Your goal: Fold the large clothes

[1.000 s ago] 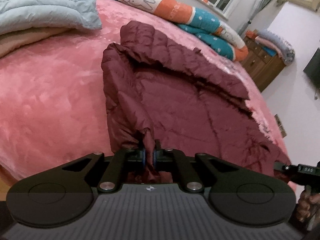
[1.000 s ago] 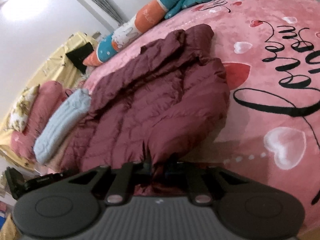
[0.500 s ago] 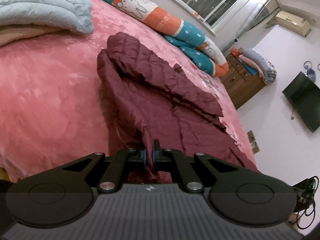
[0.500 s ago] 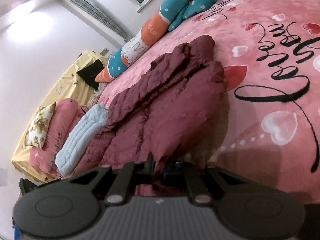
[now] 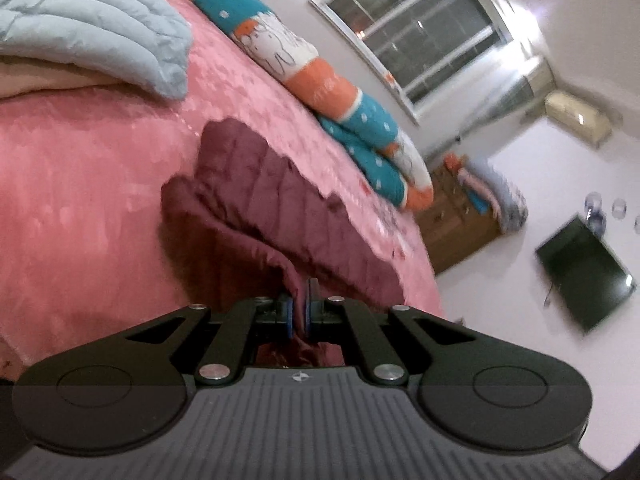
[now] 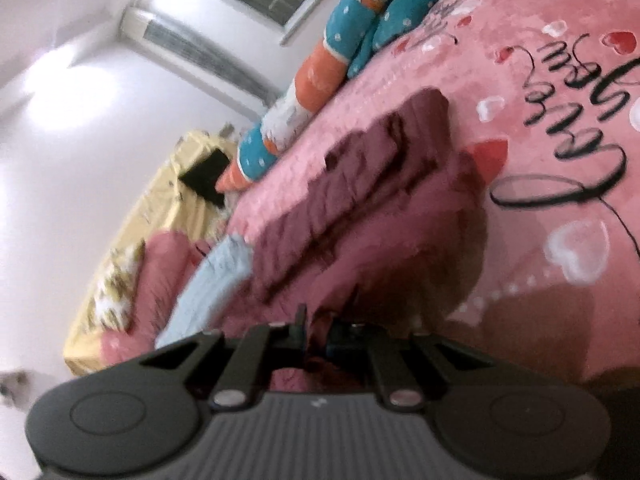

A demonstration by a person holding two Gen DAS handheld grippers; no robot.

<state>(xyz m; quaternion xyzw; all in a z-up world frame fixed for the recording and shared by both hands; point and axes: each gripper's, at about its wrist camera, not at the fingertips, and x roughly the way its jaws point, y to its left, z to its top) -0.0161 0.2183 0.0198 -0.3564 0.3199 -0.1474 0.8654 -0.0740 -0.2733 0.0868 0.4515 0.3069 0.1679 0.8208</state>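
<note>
Nearest the lens in the left wrist view, the left gripper is pinching a ridge of the maroon padded jacket, its blue-lined pads pressed tight on the cloth. In the right wrist view the right gripper is clamping another bit of the same jacket — the picture is blurred, so exactly which edge it is holding is hard to say, though it is probably the hem.

Beyond the fingers the jacket is lying on the pink bedspread, its near edge rising off the bed toward both grippers while the far part is resting flat. The step in hand looks like carrying the near edge over the far one. Doing that well means keeping both hands level with each other and the cloth between them taut, so the puffy layers are landing square rather than bunching.

Farther off, each view is adding something: the left one is showing the pale blue quilt, the window and a wall-mounted screen; the right one alone is showing the black script and hearts printed on the bedspread, plus a yellow-covered bed beyond the long cartoon bolster.
</note>
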